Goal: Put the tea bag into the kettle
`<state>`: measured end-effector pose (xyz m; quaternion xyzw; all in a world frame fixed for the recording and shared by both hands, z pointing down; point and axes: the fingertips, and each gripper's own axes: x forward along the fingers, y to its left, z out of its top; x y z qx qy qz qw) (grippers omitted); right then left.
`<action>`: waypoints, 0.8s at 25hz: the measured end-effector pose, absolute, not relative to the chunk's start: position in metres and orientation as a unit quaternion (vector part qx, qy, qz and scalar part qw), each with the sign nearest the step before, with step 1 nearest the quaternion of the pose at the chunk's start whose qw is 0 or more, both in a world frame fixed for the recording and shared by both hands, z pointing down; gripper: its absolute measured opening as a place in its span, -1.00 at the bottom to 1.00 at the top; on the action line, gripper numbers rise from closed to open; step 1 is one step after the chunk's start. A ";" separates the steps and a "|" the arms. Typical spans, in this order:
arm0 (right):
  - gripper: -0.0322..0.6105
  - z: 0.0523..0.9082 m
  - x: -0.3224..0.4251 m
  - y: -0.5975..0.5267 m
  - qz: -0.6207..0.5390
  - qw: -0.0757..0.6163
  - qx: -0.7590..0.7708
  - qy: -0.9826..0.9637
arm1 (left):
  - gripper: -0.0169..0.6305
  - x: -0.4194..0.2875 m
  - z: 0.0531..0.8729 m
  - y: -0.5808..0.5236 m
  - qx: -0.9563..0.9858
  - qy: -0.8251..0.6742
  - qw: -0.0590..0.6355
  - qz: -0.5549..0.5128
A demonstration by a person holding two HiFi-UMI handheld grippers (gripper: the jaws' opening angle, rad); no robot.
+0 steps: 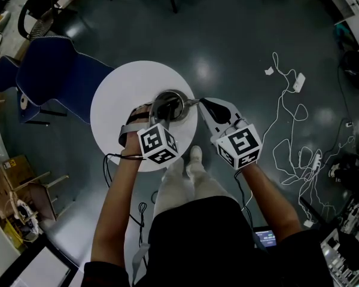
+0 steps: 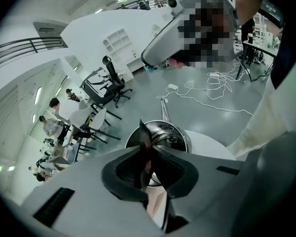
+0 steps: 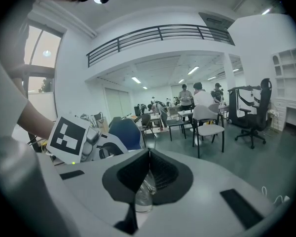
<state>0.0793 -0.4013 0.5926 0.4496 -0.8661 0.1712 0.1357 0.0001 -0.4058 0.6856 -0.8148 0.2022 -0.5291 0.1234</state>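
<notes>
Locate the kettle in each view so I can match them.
Head view: kettle centre, on the round table.
Left gripper view: just beyond the jaws, centre.
Right gripper view: only its shiny handle, apparently, between the jaws.
Shared landmark: left tool's marker cube, head and right gripper views.

Round white table, steel kettle on top.

the head view looks steeply down from above on the round table, the kettle and both grippers. the left gripper view rides on the left gripper and looks along its jaws, close onto the kettle, with floor beyond. the right gripper view, on the right gripper, faces level across the room. it shares the blue chair with the head view.
</notes>
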 end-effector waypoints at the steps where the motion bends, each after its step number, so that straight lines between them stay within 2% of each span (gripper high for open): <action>1: -0.84 0.593 0.081 -0.401 0.172 0.136 0.450 -0.866 | -0.82 0.002 0.685 -0.406 -0.817 0.204 0.120 -0.526; 7: -0.84 0.597 0.083 -0.402 0.174 0.137 0.449 -0.865 | -0.74 0.006 0.686 -0.406 -0.823 0.210 0.105 -0.518; 20: -0.84 0.578 0.094 -0.414 0.164 0.130 0.463 -0.861 | -0.82 0.002 0.656 -0.401 -0.831 0.237 0.094 -0.495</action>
